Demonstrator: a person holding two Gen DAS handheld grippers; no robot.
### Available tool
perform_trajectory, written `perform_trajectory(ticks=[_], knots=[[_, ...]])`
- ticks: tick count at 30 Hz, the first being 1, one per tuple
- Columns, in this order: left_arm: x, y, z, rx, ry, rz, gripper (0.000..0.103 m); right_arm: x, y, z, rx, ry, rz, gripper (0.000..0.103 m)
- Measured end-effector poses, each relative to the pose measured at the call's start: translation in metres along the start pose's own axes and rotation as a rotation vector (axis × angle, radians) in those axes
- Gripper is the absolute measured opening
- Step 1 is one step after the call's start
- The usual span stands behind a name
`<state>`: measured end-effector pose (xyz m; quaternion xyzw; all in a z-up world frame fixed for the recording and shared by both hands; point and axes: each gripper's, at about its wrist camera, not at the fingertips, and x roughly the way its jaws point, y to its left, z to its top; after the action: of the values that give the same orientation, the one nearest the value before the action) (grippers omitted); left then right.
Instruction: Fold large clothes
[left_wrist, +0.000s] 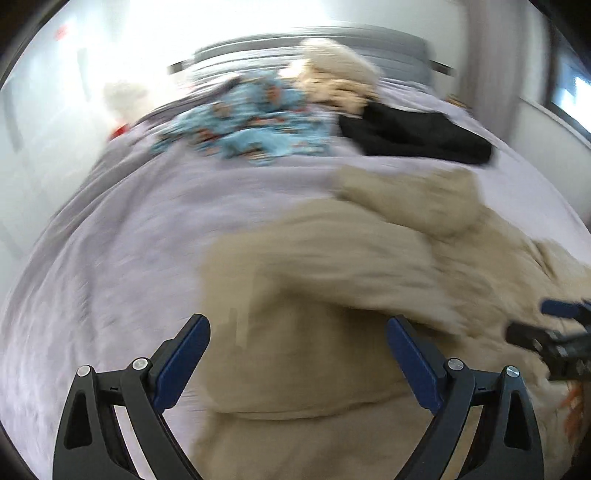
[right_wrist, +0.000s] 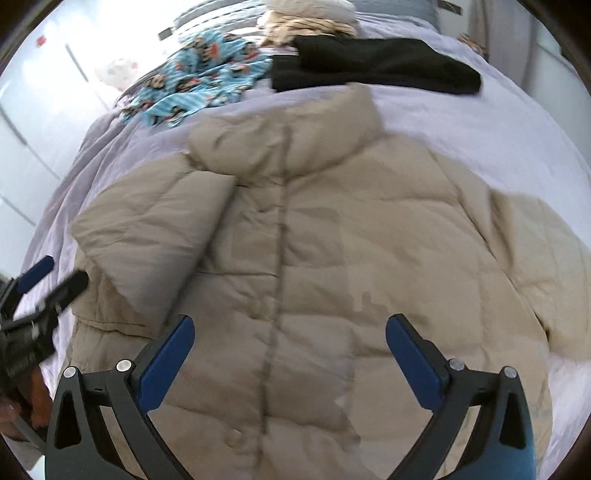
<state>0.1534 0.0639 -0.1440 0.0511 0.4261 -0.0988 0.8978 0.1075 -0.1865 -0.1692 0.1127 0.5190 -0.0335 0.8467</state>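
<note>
A beige puffer jacket (right_wrist: 314, 240) lies front up on the lilac bed sheet (right_wrist: 461, 122), collar toward the far end. Its left sleeve (right_wrist: 159, 236) is folded in over the chest. The jacket also shows blurred in the left wrist view (left_wrist: 332, 295). My right gripper (right_wrist: 290, 339) is open and empty above the jacket's lower front. My left gripper (left_wrist: 297, 339) is open and empty over the jacket's left edge. Each gripper shows in the other's view: the left one at the left edge of the right wrist view (right_wrist: 48, 280), the right one at the right edge of the left wrist view (left_wrist: 550, 325).
A black garment (right_wrist: 373, 66), a blue patterned garment (right_wrist: 199, 81) and a pile of cream clothes (right_wrist: 310, 18) lie at the far end of the bed. A grey headboard (left_wrist: 314, 37) stands behind. White walls (right_wrist: 44, 110) flank the bed on the left.
</note>
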Motion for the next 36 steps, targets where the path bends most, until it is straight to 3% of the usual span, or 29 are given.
perform_trajectory(ticks=[6, 10, 14, 17, 18, 20, 23, 24, 26, 27, 28, 30, 31, 32, 36], knots=[[0.044, 0.06, -0.011, -0.161, 0.117, 0.073, 0.097, 0.003, 0.084, 0.014, -0.289, -0.058, -0.061, 0.103], [0.069, 0.07, -0.026, -0.194, 0.173, 0.069, 0.097, 0.018, 0.141, 0.017, -0.462, -0.09, -0.111, 0.103], [0.079, 0.07, -0.035, -0.204, 0.182, 0.064, 0.097, 0.037, 0.167, 0.027, -0.525, -0.136, -0.183, 0.103], [0.08, 0.069, -0.036, -0.205, 0.183, 0.057, 0.097, 0.045, 0.139, 0.047, -0.352, -0.13, -0.21, 0.103], [0.078, 0.07, -0.037, -0.204, 0.184, 0.054, 0.097, 0.044, 0.113, 0.054, -0.228, -0.124, -0.209, 0.103], [0.08, 0.072, -0.034, -0.205, 0.192, 0.043, 0.097, 0.04, 0.068, 0.058, -0.036, -0.109, -0.168, 0.103], [0.073, 0.076, -0.028, -0.218, 0.199, 0.019, 0.097, 0.039, 0.002, 0.05, 0.212, -0.071, -0.034, 0.103], [0.071, 0.077, -0.025, -0.22, 0.192, 0.017, 0.097, 0.039, -0.012, 0.046, 0.266, -0.059, 0.007, 0.096], [0.064, 0.08, -0.013, -0.222, 0.163, 0.016, 0.097, 0.043, -0.04, 0.037, 0.366, -0.025, 0.089, 0.064], [0.061, 0.081, -0.004, -0.22, 0.139, 0.012, 0.097, 0.047, -0.052, 0.033, 0.417, 0.005, 0.131, 0.034], [0.06, 0.081, 0.002, -0.216, 0.125, 0.006, 0.096, 0.051, -0.061, 0.028, 0.463, 0.031, 0.167, 0.016], [0.061, 0.077, 0.015, -0.198, 0.112, -0.005, 0.069, 0.053, -0.073, 0.022, 0.522, 0.026, 0.236, 0.014], [0.066, 0.072, 0.022, -0.184, 0.122, -0.013, 0.064, 0.049, -0.077, 0.019, 0.53, 0.015, 0.251, 0.014], [0.068, 0.069, 0.024, -0.178, 0.125, -0.017, 0.06, 0.046, -0.079, 0.018, 0.52, 0.007, 0.25, 0.014], [0.094, 0.053, 0.022, -0.134, 0.143, 0.01, 0.06, 0.041, -0.085, 0.013, 0.485, 0.003, 0.227, 0.013]])
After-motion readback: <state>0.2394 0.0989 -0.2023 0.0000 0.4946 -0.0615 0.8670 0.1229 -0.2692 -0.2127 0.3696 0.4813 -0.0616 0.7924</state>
